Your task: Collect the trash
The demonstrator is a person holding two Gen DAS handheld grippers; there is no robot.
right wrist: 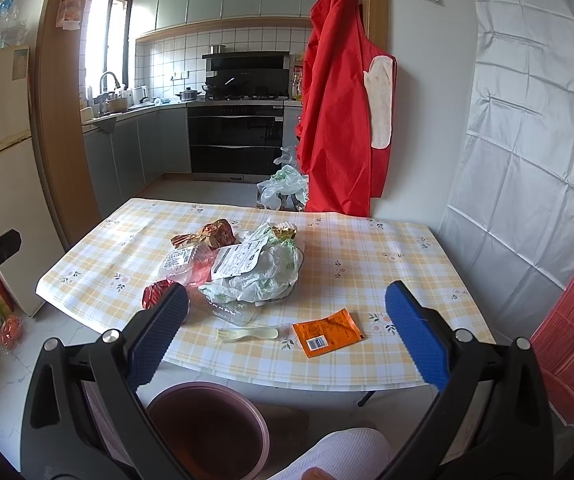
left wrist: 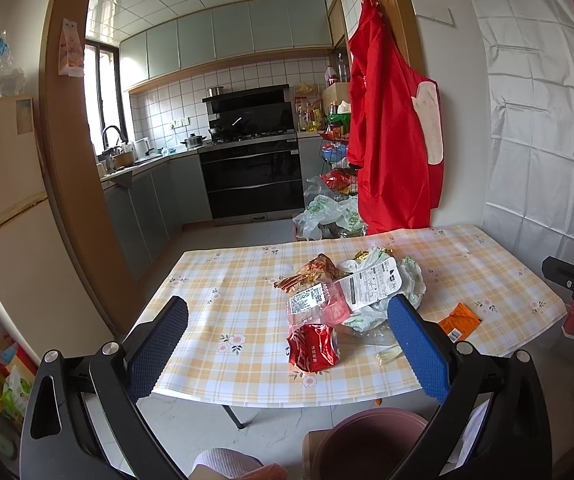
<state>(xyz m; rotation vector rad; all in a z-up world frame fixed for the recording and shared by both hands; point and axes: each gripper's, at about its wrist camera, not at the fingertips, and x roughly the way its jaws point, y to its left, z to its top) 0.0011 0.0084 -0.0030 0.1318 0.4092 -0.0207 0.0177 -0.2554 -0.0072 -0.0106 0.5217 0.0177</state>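
Note:
A heap of trash lies mid-table: a red crumpled packet (left wrist: 314, 349) (right wrist: 154, 295), a clear pinkish wrapper with a label (left wrist: 315, 303), a brown snack bag (left wrist: 312, 271) (right wrist: 207, 235), a white-green plastic bag (right wrist: 265, 274) and a white label sheet (left wrist: 371, 282). Nearer the front edge lie an orange sachet (right wrist: 327, 333) (left wrist: 460, 322) and a pale plastic fork (right wrist: 247, 334). A dusky pink bin (right wrist: 207, 428) (left wrist: 371, 440) stands on the floor below that edge. My left gripper (left wrist: 287, 344) and right gripper (right wrist: 287, 330) hover in front of the table, both open and holding nothing.
The table (right wrist: 387, 368) has a yellow checked cloth and its right side meets a white-covered wall. A red apron (right wrist: 339, 120) hangs behind it, with plastic bags (right wrist: 283, 186) on the floor. A fridge (left wrist: 3, 200) stands left. A knee (right wrist: 339, 456) shows beside the bin.

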